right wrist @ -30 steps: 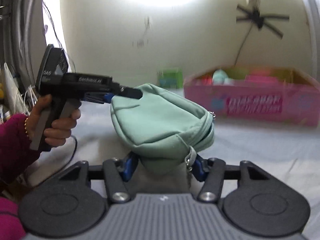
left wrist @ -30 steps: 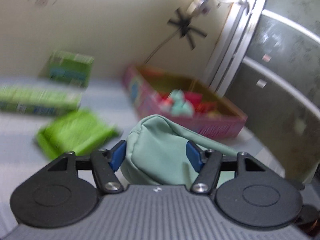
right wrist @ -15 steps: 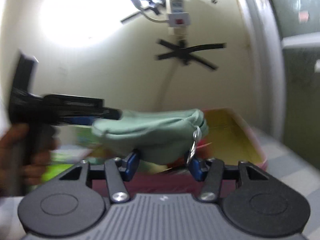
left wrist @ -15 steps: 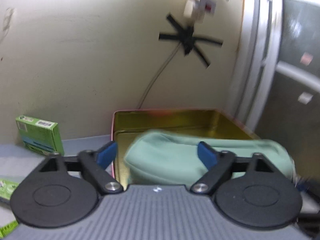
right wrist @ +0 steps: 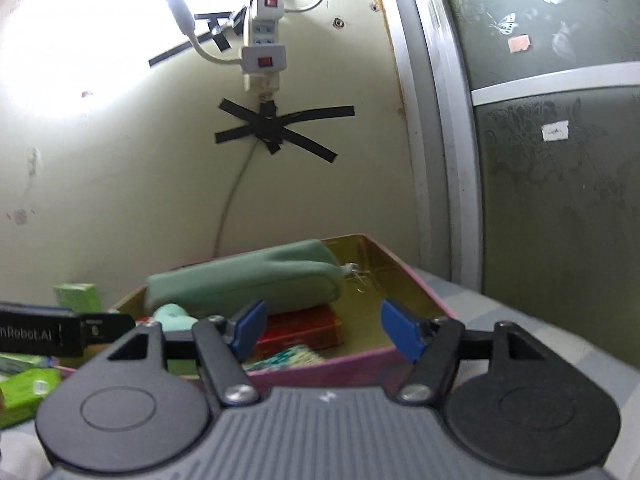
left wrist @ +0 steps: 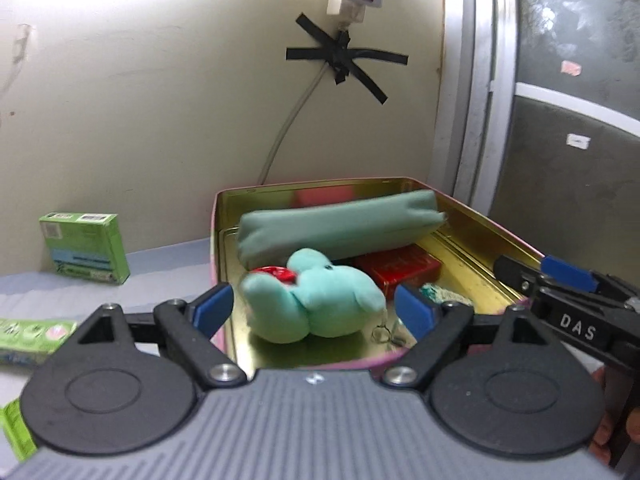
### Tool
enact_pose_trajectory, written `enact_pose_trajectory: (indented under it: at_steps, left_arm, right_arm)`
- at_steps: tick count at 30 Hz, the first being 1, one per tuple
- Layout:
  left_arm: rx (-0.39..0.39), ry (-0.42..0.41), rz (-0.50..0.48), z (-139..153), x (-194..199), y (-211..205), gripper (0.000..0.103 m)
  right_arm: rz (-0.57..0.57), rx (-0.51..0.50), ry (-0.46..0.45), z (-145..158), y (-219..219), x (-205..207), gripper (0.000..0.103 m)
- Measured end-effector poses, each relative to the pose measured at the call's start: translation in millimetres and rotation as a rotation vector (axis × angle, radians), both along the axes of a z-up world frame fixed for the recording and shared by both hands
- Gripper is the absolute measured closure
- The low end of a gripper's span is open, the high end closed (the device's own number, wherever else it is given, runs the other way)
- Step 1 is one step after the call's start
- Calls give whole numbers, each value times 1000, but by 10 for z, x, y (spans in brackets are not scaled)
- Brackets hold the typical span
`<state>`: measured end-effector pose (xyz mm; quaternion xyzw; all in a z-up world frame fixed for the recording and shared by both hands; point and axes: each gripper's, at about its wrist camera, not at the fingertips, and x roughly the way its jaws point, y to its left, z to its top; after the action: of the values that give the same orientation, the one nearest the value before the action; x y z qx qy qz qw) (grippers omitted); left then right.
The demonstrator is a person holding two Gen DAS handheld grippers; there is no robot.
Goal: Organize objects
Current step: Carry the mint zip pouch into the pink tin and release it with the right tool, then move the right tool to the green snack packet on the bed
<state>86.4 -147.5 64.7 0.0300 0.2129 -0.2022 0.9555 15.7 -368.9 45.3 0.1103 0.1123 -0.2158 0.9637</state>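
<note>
A mint-green pouch [left wrist: 340, 228] lies along the back of the pink tin [left wrist: 216, 240] with the gold inside, leaning on a red box [left wrist: 396, 268]. In front of it in the tin sits a teal plush toy [left wrist: 316, 300]. My left gripper [left wrist: 312, 312] hovers at the tin's near edge, open, its pads touching nothing. My right gripper [right wrist: 324, 330] stands at the tin's near wall [right wrist: 340, 364]. Its jaws are opening, and the pouch [right wrist: 244, 280] lies beyond its pads, free of them. One right finger [left wrist: 568, 274] reaches over the tin's right rim.
A green carton [left wrist: 86, 248] stands against the wall left of the tin. Flat green packs [left wrist: 32, 336] lie on the striped cloth nearer me. A taped cable and power strip [right wrist: 264, 56] hang above the tin. A grey framed panel [left wrist: 560, 160] closes the right side.
Both grippers carried the pouch from the cloth to over the tin, then let it go. It now rests inside the tin, and both sets of jaws stand wider.
</note>
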Motion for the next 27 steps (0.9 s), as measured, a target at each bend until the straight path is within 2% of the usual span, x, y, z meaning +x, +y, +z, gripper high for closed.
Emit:
enact_pose_trajectory:
  at_steps: [7,12,15,18,21,23,25,26,27]
  left_arm:
    - [-18,-15,15,-91,-403,455,14]
    - [-12,26,92,-253,-560,1025,14]
    - [-46,37,209,-266,-545,1507,14]
    - [-165,71,372,-246,-449,2068,15]
    - [-265,57,492,-292,-450,2462,16]
    - [-297,59,557,-397,-447,2611,16]
    - [-341,128,584,-454,-354,2733,16]
    - [-376,131,573,-458,-337,2771,16]
    - [-385,131,571,-454,-322,2789,16]
  right_arm:
    - [56,20,-36,-25,448,-223,35]
    - [186,111,51,-151,736,-170,35]
    - [316,127,110,-201,1007,-78,35]
    - [453,117,161,-218,1345,84,35]
    - [568,87,214,-192,1705,337,34]
    - [621,34,241,-173,1937,511,28]
    - [647,-8,260,-142,2124,714,22]
    - [654,-20,266,-124,2188,818,12]
    - [661,-31,268,-105,2254,938,7]
